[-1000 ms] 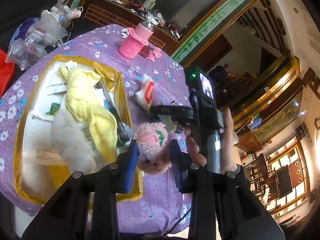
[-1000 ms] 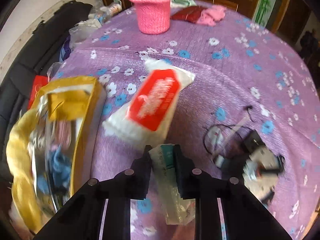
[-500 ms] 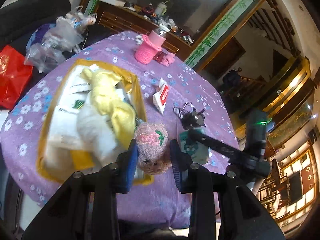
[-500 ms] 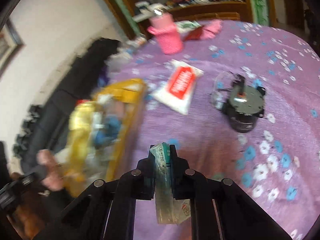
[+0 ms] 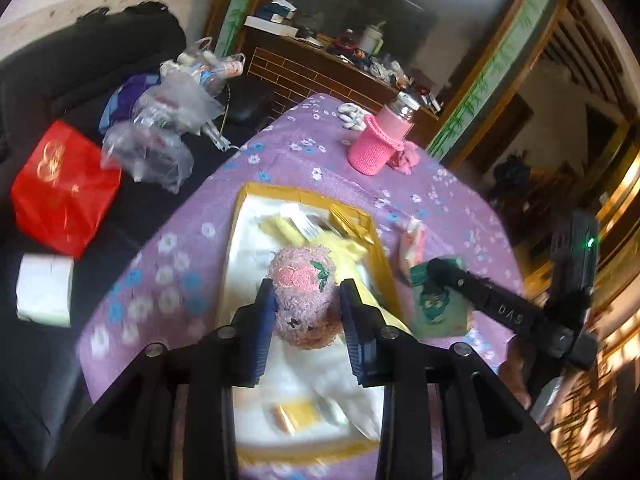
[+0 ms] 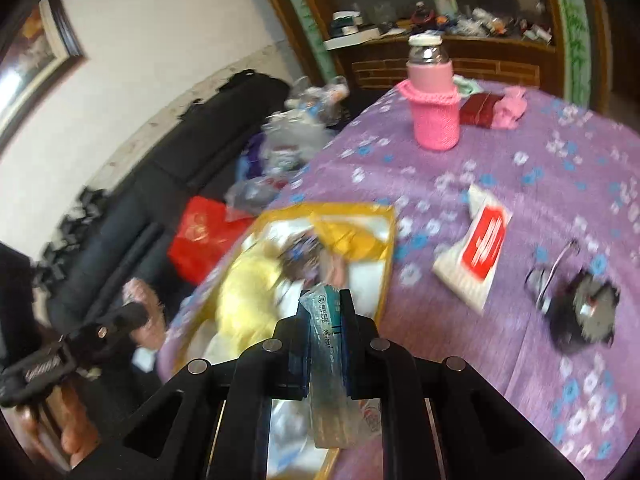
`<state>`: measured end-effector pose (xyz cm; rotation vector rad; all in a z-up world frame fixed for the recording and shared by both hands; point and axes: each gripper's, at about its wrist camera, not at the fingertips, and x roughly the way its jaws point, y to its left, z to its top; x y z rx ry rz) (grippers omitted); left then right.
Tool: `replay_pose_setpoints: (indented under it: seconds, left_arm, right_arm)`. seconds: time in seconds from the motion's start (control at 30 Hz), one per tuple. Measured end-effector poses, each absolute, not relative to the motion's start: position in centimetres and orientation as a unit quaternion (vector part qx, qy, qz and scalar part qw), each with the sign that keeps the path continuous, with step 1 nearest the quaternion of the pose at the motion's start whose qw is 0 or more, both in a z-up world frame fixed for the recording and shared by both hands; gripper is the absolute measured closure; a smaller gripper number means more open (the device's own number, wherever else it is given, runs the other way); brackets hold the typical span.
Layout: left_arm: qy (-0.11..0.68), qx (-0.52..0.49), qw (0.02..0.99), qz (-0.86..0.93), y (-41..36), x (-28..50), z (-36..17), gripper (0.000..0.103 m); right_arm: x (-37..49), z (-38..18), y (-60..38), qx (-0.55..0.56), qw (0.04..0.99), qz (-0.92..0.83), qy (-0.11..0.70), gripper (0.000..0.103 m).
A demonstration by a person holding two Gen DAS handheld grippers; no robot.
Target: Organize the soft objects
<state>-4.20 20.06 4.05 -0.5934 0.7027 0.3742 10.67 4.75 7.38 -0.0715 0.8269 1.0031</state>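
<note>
Left tool gripping the pink plush right over the yellow box, jaws easing apart; right tool pinched on a flat packet, near the box's side.

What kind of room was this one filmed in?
Most likely a lived-in home living or dining room: a table under a purple floral cloth, a dark sofa piled with bags, and a cluttered wooden sideboard.
</note>
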Motion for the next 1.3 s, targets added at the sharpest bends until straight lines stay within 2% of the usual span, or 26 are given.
replay_pose_setpoints:
  seconds: [0.2, 0.43, 0.5, 0.57, 0.63, 0.97, 1.03, 1.07, 1.3]
  left_arm:
    - [0.392, -0.270, 0.863, 0.169, 22.6, 0.5, 0.6, 0.072]
    - [0.411, -0.275, 0.855, 0.159, 22.8, 1.7, -2.1, 0.056]
    - [0.400, -0.268, 0.860, 0.167, 22.3, 0.8, -1.9, 0.048]
    - [0.386, -0.260, 0.866, 0.183, 21.8, -0.3, -1.5, 0.041]
    - [0.374, -0.253, 0.871, 0.196, 21.0, -1.1, -1.2, 0.035]
    - [0.329, -0.183, 0.880, 0.289, 14.9, -5.1, 1.7, 0.035]
    - [0.323, -0.183, 0.880, 0.297, 13.9, -5.6, 2.0, 0.030]
    - [0.321, -0.184, 0.880, 0.298, 13.3, -5.9, 2.0, 0.027]
    - [0.323, -0.160, 0.881, 0.307, 10.3, -6.4, 2.2, 0.027]
  right_arm:
    - [12.8, 6.9, 10.6, -0.030, 0.800, 0.437, 0.411, 0.092]
    - [15.5, 3.5, 14.2, -0.027, 0.789, 0.416, 0.451, 0.087]
    - [15.4, 3.3, 14.3, -0.019, 0.782, 0.434, 0.447, 0.076]
    - [15.2, 3.5, 13.8, -0.003, 0.781, 0.451, 0.433, 0.047]
    - [14.7, 4.1, 12.3, 0.021, 0.787, 0.463, 0.406, 0.038]
    - [11.1, 2.8, 5.3, 0.052, 0.776, 0.501, 0.379, 0.033]
    - [10.6, 2.6, 3.8, 0.057, 0.772, 0.510, 0.376, 0.031]
    - [10.1, 2.3, 3.2, 0.055, 0.769, 0.515, 0.374, 0.030]
    - [6.8, 2.4, -2.0, 0.009, 0.789, 0.510, 0.342, 0.028]
